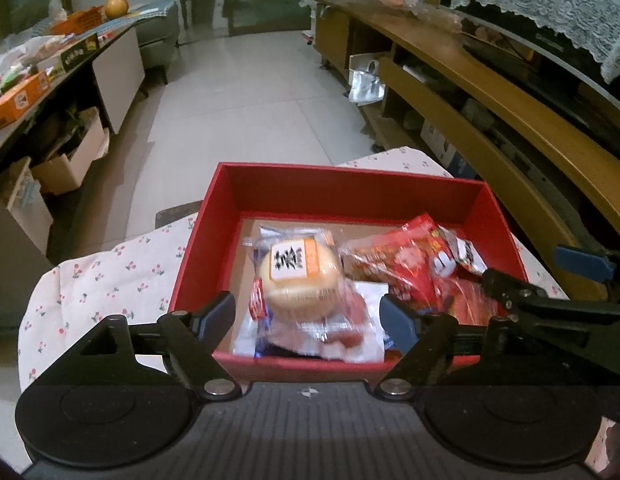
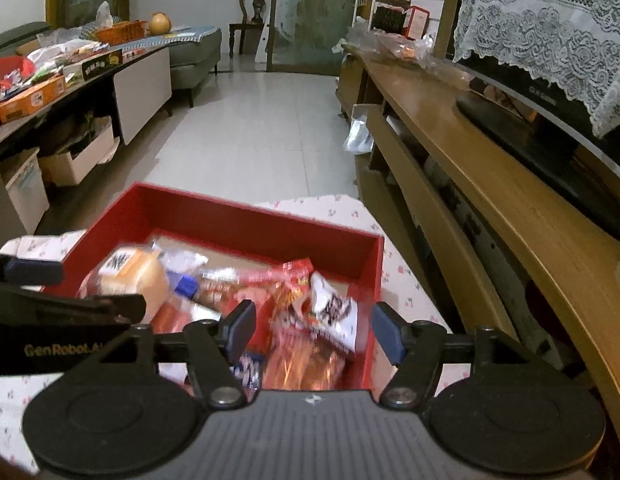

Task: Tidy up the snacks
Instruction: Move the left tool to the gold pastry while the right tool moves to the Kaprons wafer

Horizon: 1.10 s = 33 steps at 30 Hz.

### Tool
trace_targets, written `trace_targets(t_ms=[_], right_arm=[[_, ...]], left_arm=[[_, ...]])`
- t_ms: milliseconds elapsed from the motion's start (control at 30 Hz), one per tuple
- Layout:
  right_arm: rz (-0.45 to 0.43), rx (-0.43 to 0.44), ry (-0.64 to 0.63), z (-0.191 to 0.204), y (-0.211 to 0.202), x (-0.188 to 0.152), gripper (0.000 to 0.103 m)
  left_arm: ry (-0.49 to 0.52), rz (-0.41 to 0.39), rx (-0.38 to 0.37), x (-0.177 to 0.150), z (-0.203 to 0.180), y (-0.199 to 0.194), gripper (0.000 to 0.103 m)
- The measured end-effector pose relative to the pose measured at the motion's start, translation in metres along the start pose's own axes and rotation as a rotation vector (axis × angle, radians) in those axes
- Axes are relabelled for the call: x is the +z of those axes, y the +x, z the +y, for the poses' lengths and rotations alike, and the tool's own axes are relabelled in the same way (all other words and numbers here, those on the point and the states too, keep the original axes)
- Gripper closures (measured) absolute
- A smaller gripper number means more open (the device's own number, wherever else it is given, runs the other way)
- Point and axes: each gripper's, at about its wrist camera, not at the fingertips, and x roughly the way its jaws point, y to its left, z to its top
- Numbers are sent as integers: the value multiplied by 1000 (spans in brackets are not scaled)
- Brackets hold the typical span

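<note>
Snacks are lying heaped in the red box (image 1: 350, 188), which is sitting on a cherry-print cloth (image 1: 110, 276); the wrapped bun (image 1: 300, 280) is resting toward the box's left side, against its near wall, and the red snack packets (image 1: 410, 264) are crowding the right side, with a white-and-black sachet (image 2: 334, 312) lying on top by the right wall. Judging by looks, all of it is handling light; the bun is looking soft and easily crushed under slippery clear film, so a gentle pinch across its sealed wrapper end is seeming wiser than a squeeze across the middle; the foil-like packets are probably crinkling and sliding, and their crimped edges are offering the surest hold. The bun's white and orange label is carrying a large black Chinese character, too blurred to be reading with confidence; the sachet's black lettering is likewise smeared; "GenRobot.AI" is showing in gold on the body of the left gripper (image 1: 310, 320) in the right wrist view. That left gripper is hovering above the box's near-left corner, jaws standing wide apart with nothing between them; the right gripper (image 2: 314, 332) is hanging over the near-right corner, jaws equally spread and gripping nothing. Beyond the cloth, a wooden TV cabinet (image 2: 470, 128) is running along the right, a lace cover (image 2: 550, 40) draping the screen; a cluttered side table (image 2: 70, 76) is standing to the left.
</note>
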Motion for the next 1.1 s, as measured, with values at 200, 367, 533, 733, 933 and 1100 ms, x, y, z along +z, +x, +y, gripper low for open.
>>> trace_targets(t_ms=[200, 367, 533, 733, 933, 1100], right_arm=[[32, 3, -9, 1, -9, -16, 36], [29, -4, -27, 5, -18, -23, 35], [33, -9, -45, 7, -22, -30, 34], [67, -17, -61, 5, -21, -39, 33], [98, -12, -37, -7, -18, -45, 33], [118, 4, -21, -12, -16, -48, 33]], left_arm=[[11, 21, -13, -15, -1, -7, 19], [11, 39, -12, -25, 1, -8, 18], [10, 57, -10, -34, 1, -7, 18], [-2, 100, -10, -46, 2, -2, 18], [-37, 173, -13, -63, 9, 7, 18], [-85, 245, -21, -73, 14, 20, 18]])
